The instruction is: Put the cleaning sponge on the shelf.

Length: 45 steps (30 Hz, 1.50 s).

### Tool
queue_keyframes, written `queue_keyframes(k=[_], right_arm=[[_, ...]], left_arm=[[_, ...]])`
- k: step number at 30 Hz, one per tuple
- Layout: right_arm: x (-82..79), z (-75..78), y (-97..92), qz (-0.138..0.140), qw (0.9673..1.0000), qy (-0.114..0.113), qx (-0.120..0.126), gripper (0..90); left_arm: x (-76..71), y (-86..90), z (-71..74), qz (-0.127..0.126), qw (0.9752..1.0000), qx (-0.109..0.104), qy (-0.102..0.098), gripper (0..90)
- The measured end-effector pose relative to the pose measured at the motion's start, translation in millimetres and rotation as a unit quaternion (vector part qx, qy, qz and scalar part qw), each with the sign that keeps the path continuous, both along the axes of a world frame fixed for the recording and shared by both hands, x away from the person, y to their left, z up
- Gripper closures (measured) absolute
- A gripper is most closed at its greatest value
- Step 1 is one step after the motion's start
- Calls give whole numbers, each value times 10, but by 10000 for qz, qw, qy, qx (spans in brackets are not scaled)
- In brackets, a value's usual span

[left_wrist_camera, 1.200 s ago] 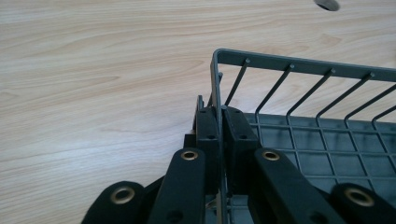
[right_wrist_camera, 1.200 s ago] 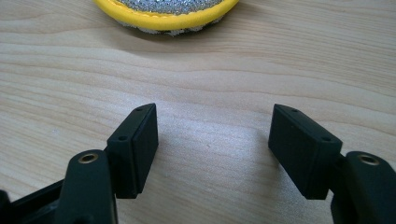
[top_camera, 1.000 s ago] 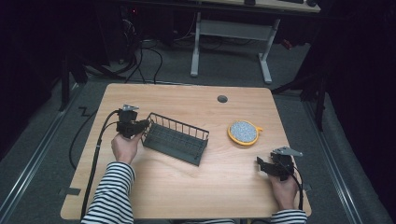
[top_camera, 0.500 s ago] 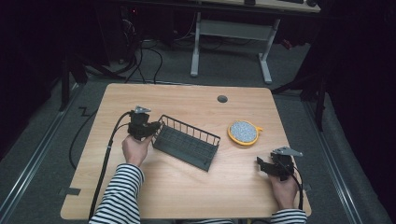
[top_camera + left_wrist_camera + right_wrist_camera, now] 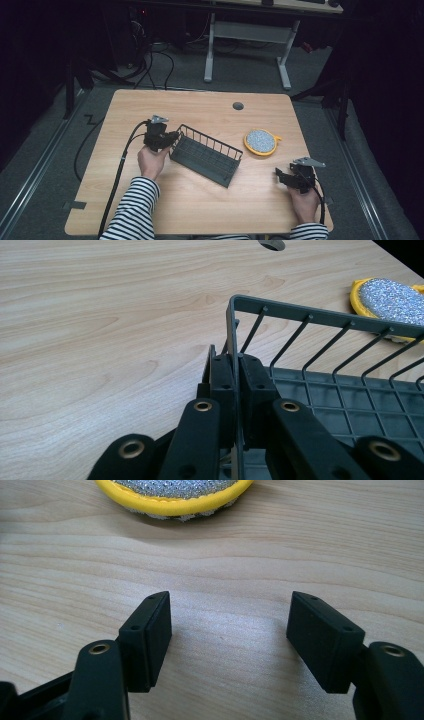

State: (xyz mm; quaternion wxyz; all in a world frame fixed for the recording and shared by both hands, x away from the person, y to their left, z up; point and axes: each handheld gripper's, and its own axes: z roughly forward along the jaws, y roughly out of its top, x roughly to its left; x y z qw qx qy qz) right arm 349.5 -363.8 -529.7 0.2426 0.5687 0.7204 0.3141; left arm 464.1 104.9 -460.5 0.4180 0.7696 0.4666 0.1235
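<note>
- Wooden table, light grain, seen from above; small round grommet hole near the far edge.
- Dark grey wire basket sits mid-table, long axis running diagonally, left end farther from the person than the right end.
- Left gripper is at the basket's left end; jaws pinched together on the end wall's rim.
- Left gripper view confirms: both black pads squeeze the thin grey vertical wall of the basket, one pad outside, one inside. Basket's grid floor and wire side bars run off to the right.
- Left hand wraps the gripper handle from below; striped black-and-white sleeve comes in from the bottom edge. Black cable trails from the gripper toward the table's near left.
- Round scrubber pad, yellow rim with sparkly grey top, lies flat right of the basket, close to but apart from it.
- Right gripper is near the table's front right, well apart from the basket, nearer the person than the scrubber.
- Right gripper view: jaws spread wide over bare wood, nothing between the pads; yellow-rimmed scrubber lies ahead at the top edge, not touching.
- Right hand holds that gripper from below; grey three-cornered plate on top of it.
</note>
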Motion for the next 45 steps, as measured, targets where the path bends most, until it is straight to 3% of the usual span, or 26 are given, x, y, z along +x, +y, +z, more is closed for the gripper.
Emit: queue_keyframes(k=[6,8,9,10,16,21,29,35,38,45], right_arm=[[-2,1,10,-6,10000,8,-41,345],[-1,-1,18,-2,10000,4,-82,345],[-2,-1,19,-3,10000,5,-89,345],[-2,-1,19,-3,10000,5,-89,345],[-1,0,19,-2,9999,6,-105,346],[-1,-1,18,4,9999,-3,-107,346],[0,-1,18,4,9999,-1,-106,346],[-1,0,18,-17,9999,-1,-102,351],[-1,1,19,-25,9999,1,-100,353],[0,0,19,-7,9999,-5,-114,351]], left_arm=[[-34,-40,-2,-29,9999,70,-106,858],[-46,-29,-5,-52,9998,-66,-163,847],[-53,-11,0,-73,9996,-190,-211,786],[-59,2,14,-67,9993,-288,-214,786],[-113,91,117,82,9988,-238,-428,531],[-186,231,147,200,9981,-146,-556,446],[-339,488,134,348,9974,-155,-615,388],[-479,704,30,543,9971,-109,-523,373],[-559,784,-77,623,9971,50,-428,364],[-687,873,-336,852,9960,165,-223,365]])
